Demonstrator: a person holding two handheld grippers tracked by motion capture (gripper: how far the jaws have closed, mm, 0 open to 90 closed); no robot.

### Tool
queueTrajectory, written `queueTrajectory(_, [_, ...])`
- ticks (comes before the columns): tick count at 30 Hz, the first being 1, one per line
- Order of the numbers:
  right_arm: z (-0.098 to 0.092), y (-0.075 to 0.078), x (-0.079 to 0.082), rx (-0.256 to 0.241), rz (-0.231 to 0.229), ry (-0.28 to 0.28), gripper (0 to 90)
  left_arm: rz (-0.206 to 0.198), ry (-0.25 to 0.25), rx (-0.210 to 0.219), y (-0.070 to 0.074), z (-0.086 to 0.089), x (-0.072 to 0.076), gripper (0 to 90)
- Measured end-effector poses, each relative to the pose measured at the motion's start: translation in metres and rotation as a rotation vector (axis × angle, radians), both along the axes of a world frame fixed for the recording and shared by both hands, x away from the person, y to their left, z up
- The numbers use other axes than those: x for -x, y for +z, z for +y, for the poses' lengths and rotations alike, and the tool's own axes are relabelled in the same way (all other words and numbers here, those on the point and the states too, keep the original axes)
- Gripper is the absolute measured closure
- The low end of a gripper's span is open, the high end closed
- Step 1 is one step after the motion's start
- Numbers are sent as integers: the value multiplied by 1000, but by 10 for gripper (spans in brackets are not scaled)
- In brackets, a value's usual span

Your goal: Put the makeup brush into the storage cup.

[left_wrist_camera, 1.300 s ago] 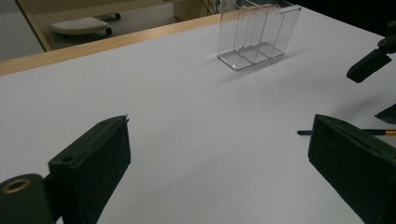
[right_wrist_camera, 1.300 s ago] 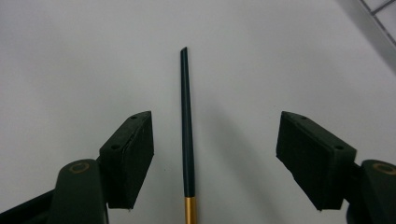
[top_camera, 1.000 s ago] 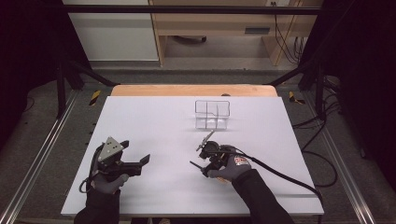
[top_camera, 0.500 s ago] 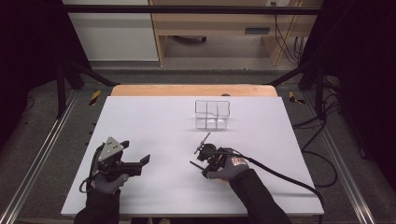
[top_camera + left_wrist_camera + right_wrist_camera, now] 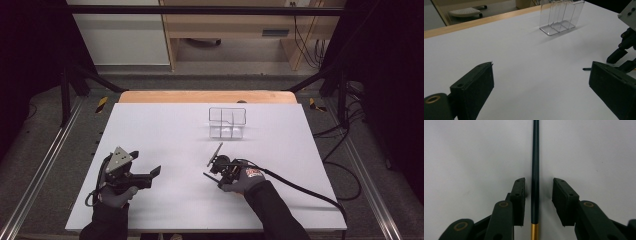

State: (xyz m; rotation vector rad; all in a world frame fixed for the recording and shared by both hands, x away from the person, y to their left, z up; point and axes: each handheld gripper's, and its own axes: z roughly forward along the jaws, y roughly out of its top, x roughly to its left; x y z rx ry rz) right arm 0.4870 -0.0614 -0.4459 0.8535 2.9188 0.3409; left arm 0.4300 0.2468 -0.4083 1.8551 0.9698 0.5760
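Note:
A slim dark pen (image 5: 535, 170) with a gold band lies flat on the white table (image 5: 165, 130). My right gripper (image 5: 539, 187) points down at it, open, with one jaw on each side of the pen and a narrow gap on both sides. In the high view that right gripper (image 5: 219, 172) is at centre front, and the pen's end (image 5: 206, 175) sticks out to its left. My left gripper (image 5: 146, 162) rests at the front left, open and holding nothing. In its own view the left gripper (image 5: 541, 85) looks across the table at the pen's tip (image 5: 586, 68).
A clear plastic organizer (image 5: 227, 122) with dividers stands upright toward the back centre, also the organizer (image 5: 561, 15) in the left gripper view. A wooden strip (image 5: 200, 96) edges the table's far side. A black cable (image 5: 300, 187) trails right from the right gripper.
My right gripper has shifted slightly left and settled lower over the pen. The left gripper has barely moved.

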Motion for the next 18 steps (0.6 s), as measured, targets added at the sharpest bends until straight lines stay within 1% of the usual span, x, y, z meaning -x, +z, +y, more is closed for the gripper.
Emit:
queueTrajectory(10, [2, -1, 1, 4, 19, 6, 744, 1, -2, -2, 0, 0, 0, 52])
queueTrajectory(18, [3, 0, 0, 12, 40, -4, 780, 3, -3, -2, -1, -1, 0, 52])
